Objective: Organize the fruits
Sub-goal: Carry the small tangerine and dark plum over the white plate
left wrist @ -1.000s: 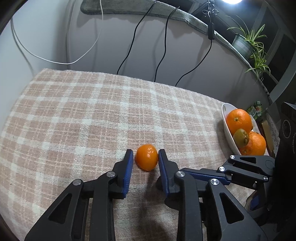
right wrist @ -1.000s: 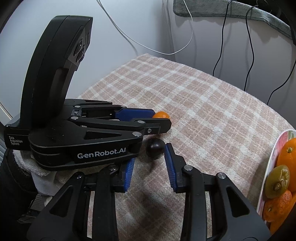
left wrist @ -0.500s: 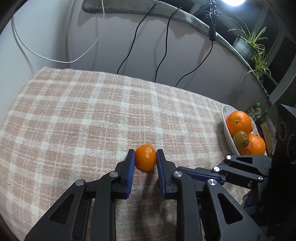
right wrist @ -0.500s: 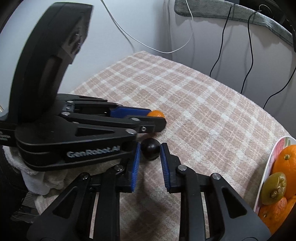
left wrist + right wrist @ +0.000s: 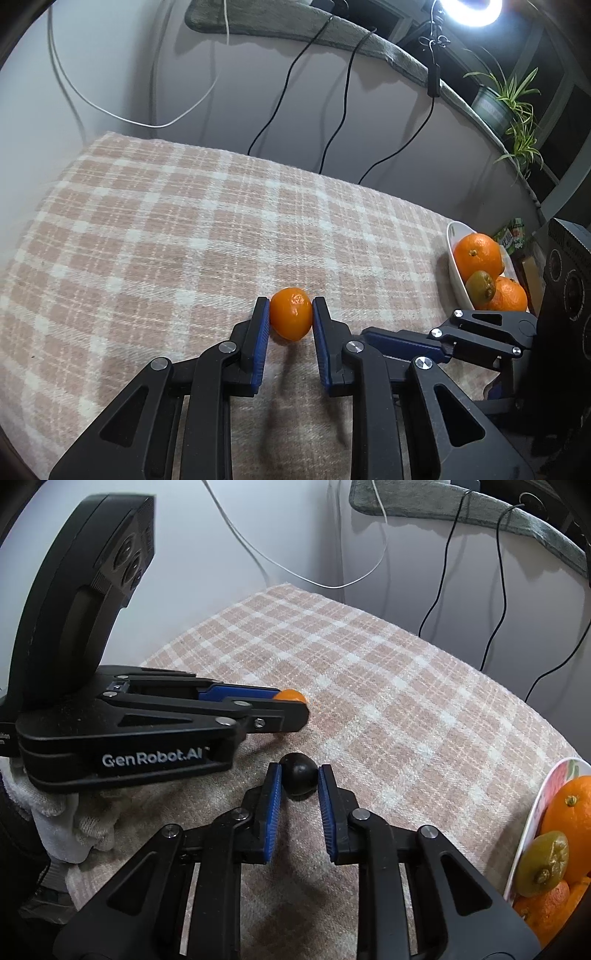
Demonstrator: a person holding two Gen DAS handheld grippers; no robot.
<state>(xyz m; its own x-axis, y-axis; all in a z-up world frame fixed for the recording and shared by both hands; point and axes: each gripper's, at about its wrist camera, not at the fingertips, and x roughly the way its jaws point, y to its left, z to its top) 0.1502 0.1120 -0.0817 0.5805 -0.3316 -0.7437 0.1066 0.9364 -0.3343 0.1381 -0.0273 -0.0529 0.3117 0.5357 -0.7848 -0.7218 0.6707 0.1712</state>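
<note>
A small orange mandarin [image 5: 290, 313] rests on the checked cloth, and my left gripper [image 5: 290, 314] is shut on it, blue pads pressed to both its sides. In the right wrist view only a sliver of that mandarin [image 5: 292, 695] shows past the left gripper's fingers [image 5: 280, 716]. My right gripper [image 5: 298, 781] is shut on a small round black fruit [image 5: 298, 778] lying on the cloth just in front of the left gripper. A white bowl [image 5: 455, 264] at the right holds oranges [image 5: 477, 256] and a green-brown fruit [image 5: 480, 285]; the bowl [image 5: 532, 823] also sits at the right edge of the right wrist view.
The checked cloth [image 5: 184, 229] covers the table up to a grey wall with hanging black and white cables [image 5: 332, 122]. A potted plant [image 5: 506, 107] stands on a ledge at the back right. A white-gloved hand [image 5: 55, 812] holds the left gripper.
Both grippers have narrowed onto their fruits: the left pads closed against the mandarin, the right pads against the black fruit. Neither hand has shifted much.
</note>
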